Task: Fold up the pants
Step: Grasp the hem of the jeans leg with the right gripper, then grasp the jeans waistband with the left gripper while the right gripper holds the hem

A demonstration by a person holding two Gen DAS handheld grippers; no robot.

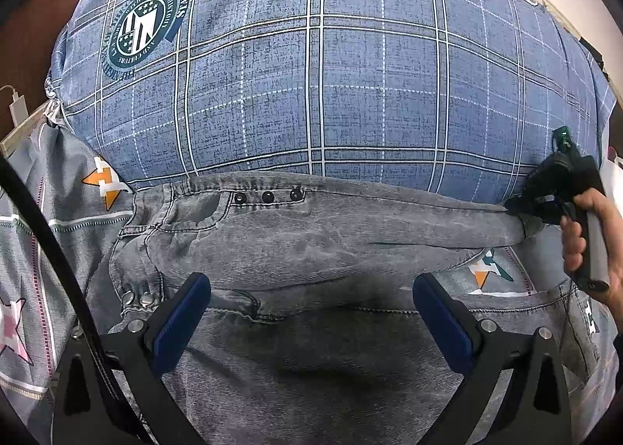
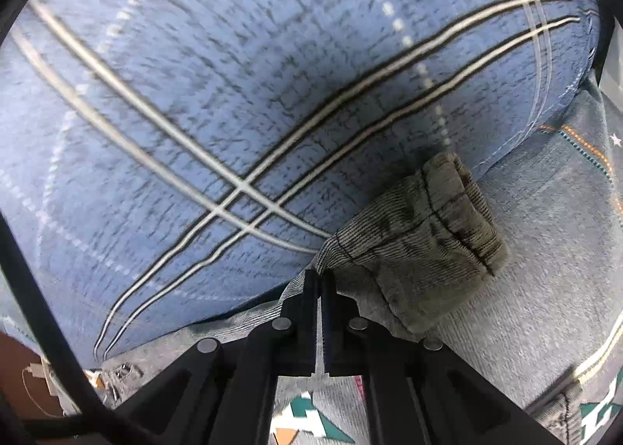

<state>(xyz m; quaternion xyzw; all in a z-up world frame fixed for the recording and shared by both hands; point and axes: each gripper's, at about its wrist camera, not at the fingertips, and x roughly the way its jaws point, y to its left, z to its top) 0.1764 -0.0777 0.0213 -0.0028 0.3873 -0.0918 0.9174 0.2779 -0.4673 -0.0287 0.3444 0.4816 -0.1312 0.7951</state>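
Grey denim pants (image 1: 311,242) lie across a bed, waistband with studs at the left, legs folded over toward the right. My left gripper (image 1: 311,312) is open, its blue pads (image 1: 183,316) spread above the pants' seat area, holding nothing. My right gripper (image 1: 521,207) shows at the right of the left wrist view, held by a hand, pinching the leg end. In the right wrist view the right gripper (image 2: 320,281) is shut on the pants' fabric just behind the leg cuff (image 2: 432,227), which bunches to the right of the fingers.
A large blue plaid pillow (image 1: 319,67) with a round crest lies just behind the pants; it fills the right wrist view (image 2: 233,114). The grey patterned bedsheet (image 1: 50,219) lies under everything. A white charger (image 1: 17,106) sits at the far left edge.
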